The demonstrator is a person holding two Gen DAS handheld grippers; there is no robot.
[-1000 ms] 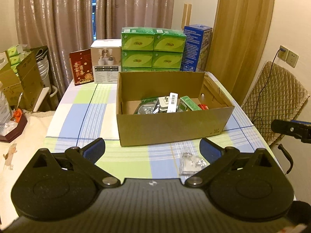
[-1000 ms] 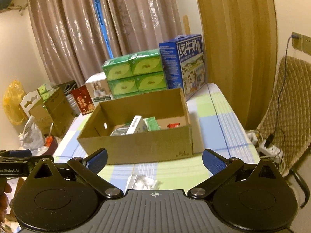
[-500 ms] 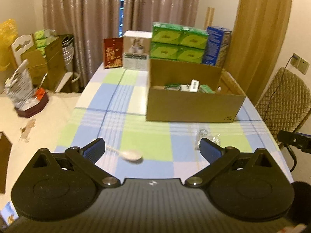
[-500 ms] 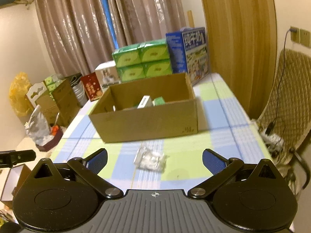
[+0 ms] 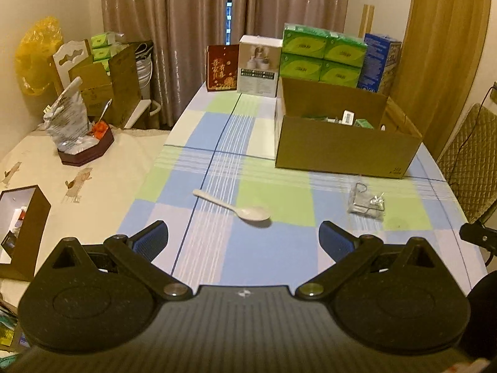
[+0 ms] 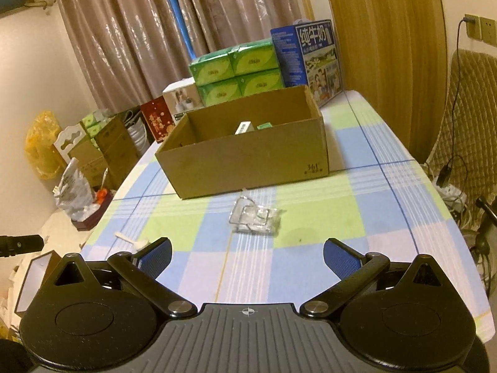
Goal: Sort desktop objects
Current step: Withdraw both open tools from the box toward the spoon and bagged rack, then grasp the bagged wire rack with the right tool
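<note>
Hovering level above the near counter [image 5: 273, 255], both the left hand-held gripper [image 5: 243, 239] and right hand-held gripper [image 6: 247, 256] gape wide, empty.

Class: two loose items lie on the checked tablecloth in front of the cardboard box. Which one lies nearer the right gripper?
The clear plastic packet with wire clips: it lies straight ahead of the right gripper, while the white spoon lies off to its left.
</note>
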